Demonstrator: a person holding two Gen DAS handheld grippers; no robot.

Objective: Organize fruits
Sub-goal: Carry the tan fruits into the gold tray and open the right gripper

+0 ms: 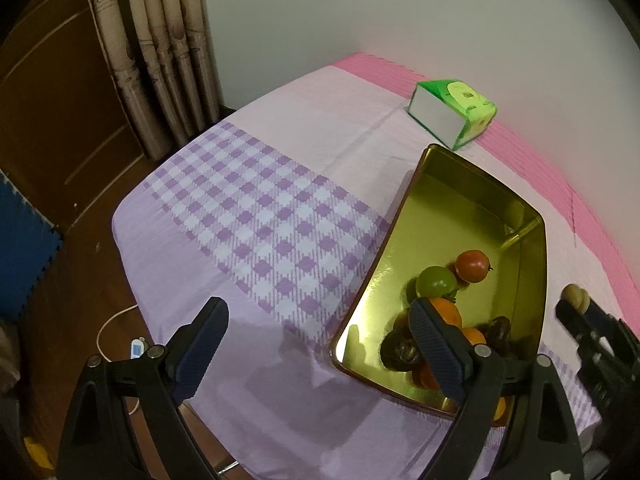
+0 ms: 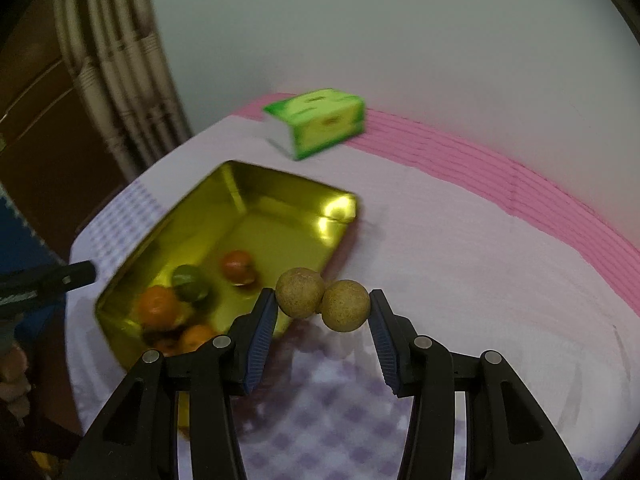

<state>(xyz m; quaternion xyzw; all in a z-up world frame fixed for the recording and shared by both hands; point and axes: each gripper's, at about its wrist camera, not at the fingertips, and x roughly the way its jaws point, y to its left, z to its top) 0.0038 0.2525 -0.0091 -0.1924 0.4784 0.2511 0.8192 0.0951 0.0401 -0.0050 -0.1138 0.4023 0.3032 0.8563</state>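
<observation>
A gold tin (image 1: 452, 216) (image 2: 260, 220) lies on the purple cloth and holds a red fruit (image 1: 473, 266), a green fruit (image 1: 436, 281), oranges (image 1: 446, 310) and dark brown fruits (image 1: 400, 350). My left gripper (image 1: 316, 306) hangs open over the tin's near left corner, nothing between its fingers. My right gripper (image 2: 322, 296) is shut on a pair of round tan fruits (image 2: 346, 310) joined side by side, held above the cloth just right of the tin. In the left wrist view that gripper (image 1: 592, 328) shows at the right edge with a tan fruit (image 1: 575, 296) at its tip.
A green tissue box (image 1: 452, 112) (image 2: 320, 120) stands beyond the tin near the pink strip along the wall. Curtains and a wooden door are at the far left. The table's left edge drops to a dark floor with a white cable (image 1: 112, 320).
</observation>
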